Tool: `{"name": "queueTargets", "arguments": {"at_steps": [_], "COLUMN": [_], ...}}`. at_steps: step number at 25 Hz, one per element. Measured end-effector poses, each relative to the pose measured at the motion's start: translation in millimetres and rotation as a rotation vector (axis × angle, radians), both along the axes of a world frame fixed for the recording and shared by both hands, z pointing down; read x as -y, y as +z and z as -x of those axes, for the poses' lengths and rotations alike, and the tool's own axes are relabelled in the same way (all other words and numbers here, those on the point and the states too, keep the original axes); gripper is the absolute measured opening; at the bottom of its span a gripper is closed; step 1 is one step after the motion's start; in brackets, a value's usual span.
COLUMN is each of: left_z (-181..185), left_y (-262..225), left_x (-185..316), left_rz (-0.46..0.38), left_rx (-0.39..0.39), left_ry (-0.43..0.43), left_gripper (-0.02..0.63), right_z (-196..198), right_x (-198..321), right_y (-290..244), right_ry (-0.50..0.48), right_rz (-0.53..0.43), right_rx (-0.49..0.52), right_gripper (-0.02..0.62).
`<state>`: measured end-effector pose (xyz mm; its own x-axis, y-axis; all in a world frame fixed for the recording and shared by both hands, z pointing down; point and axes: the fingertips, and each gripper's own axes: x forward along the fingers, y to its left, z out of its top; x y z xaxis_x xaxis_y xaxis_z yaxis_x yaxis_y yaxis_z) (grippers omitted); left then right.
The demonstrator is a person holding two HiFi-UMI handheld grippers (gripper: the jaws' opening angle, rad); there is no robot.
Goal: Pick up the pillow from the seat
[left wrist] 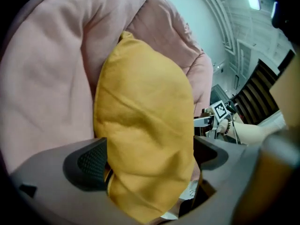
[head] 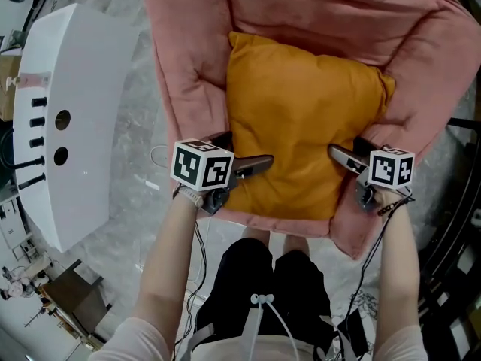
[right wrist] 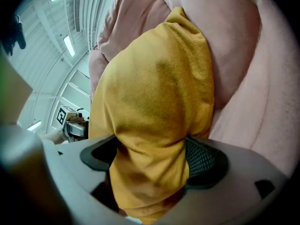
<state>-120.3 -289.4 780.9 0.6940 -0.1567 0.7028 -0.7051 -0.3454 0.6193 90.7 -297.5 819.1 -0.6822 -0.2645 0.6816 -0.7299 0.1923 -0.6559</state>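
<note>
Matt woven cloth pillow [head: 301, 126], soft quilted seat [head: 188, 43]

- Pink padded seat [head: 188, 59] — its quilted cushion folds up at the left and right sides.
- Mustard pillow [head: 301, 126] lies in its hollow — near edge at the front rim.
- Grey marbled floor [head: 139, 194] below.

Lab or recording studio, not home. Grey marbled floor [head: 139, 216], loose cable [head: 154, 156] trailing over it. Big white curved shell [head: 75, 111] with holes left of pink seat [head: 188, 51]. Cluttered gear [head: 19, 235] at lower left. Strip lights [right wrist: 69, 46] on high white panelled ceiling.
</note>
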Motion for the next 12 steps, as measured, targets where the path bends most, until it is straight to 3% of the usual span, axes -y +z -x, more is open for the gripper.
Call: {"name": "queueTargets", "arguments": {"at_steps": [3, 6, 9, 12], "left_z": [-14, -3, 2, 11], "left_y": [-3, 30, 36, 30], "left_x": [6, 17, 22, 18], "left_rz": [-0.023, 0.040, 0.101, 0.088], "left_rx": [0.022, 0.101, 0.091, 0.103], "left_ry": [0.042, 0.029, 0.006, -0.020], "left_gripper": [0.557, 0.557, 0.557, 0.557], "right_z": [-2, -1, -1, -1], "right_x": [1, 0, -2, -2], "right_y": [-1, -2, 1, 1], "right_ry": [0.000, 0.001, -0.004, -0.006], "right_rz": [-0.004, 0.000, -0.006, -0.012], "right_rx": [0.001, 0.003, 0.002, 0.007], "right_gripper": [0.434, 0.434, 0.434, 0.434]}}
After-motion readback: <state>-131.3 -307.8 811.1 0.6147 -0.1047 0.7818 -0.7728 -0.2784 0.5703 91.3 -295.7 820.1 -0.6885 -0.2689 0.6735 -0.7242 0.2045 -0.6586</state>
